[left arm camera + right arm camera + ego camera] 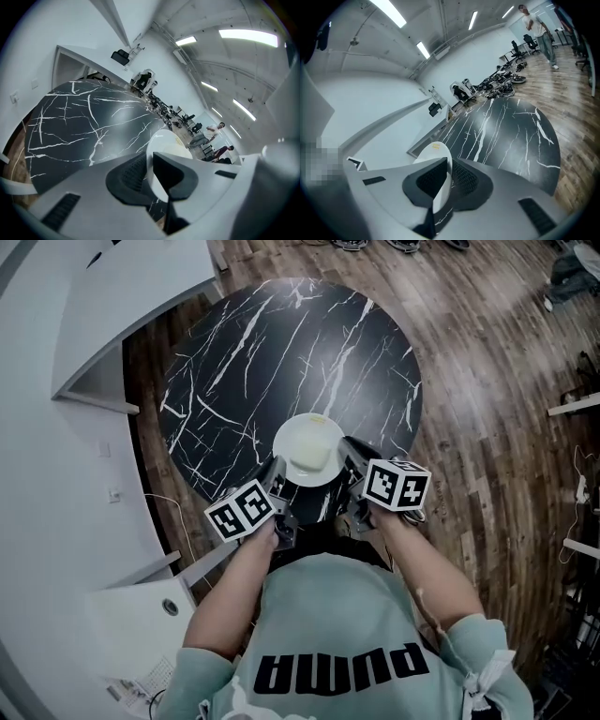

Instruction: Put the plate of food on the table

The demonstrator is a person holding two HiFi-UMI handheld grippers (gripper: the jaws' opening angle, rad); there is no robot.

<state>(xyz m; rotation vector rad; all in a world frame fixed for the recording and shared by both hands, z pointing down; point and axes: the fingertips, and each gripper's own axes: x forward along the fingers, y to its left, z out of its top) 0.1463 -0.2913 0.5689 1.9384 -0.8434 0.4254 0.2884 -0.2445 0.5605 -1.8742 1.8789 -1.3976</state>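
Observation:
A white plate (308,449) with a small yellowish bit of food at its far rim is held over the near edge of a round black marble table (281,362). My left gripper (278,486) is shut on the plate's near-left rim and my right gripper (349,465) is shut on its near-right rim. In the left gripper view the plate's rim (161,154) sits pinched between the dark pads. The right gripper view shows the same plate (437,154) edge-on in the jaws, with the table (506,131) beyond it.
A white curved counter (56,381) runs along the left. Wood floor (487,381) surrounds the table on the right. Desks, chairs and standing people (539,28) are far off across the room.

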